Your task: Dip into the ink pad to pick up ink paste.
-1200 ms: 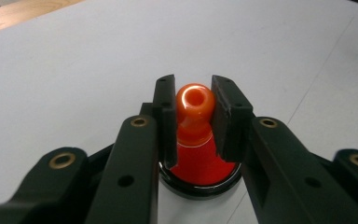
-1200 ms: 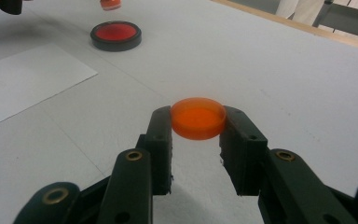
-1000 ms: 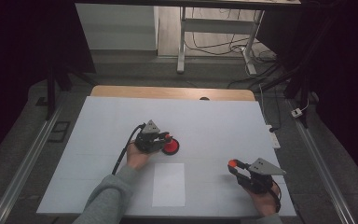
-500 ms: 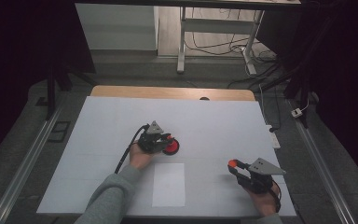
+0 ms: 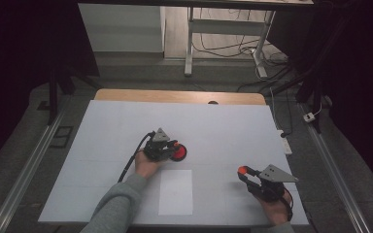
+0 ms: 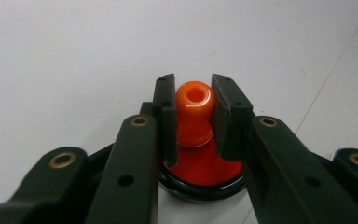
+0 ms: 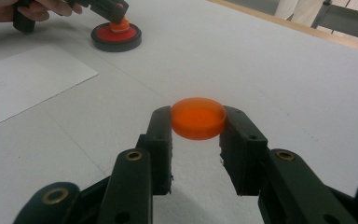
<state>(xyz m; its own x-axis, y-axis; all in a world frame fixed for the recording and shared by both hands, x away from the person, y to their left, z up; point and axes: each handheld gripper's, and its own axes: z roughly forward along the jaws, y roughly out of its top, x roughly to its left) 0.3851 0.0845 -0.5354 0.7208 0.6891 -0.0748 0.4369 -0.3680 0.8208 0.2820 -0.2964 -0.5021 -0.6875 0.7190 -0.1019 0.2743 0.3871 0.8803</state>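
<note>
Item count, table surface

I count two grippers, left gripper (image 5: 174, 150) and right gripper (image 5: 243, 172); one orange disc (image 7: 198, 117); one orange knob (image 6: 194, 112) on one red-and-black round base (image 5: 178, 153); one white paper sheet (image 5: 176, 192).

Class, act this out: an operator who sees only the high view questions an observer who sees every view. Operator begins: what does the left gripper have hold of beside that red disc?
Observer: The left gripper is shut on an orange knob that stands upright in the middle of the red disc.
Operator: Is the knob solid on top?
Observer: No, the left gripper view shows a round hole in its top.
Operator: And the orange spot at the right gripper?
Observer: The right gripper is shut on a flat orange puck, gripped by its edges, lying level.
Operator: Does the red disc have a rim?
Observer: Yes, a black ring runs round it.
</note>
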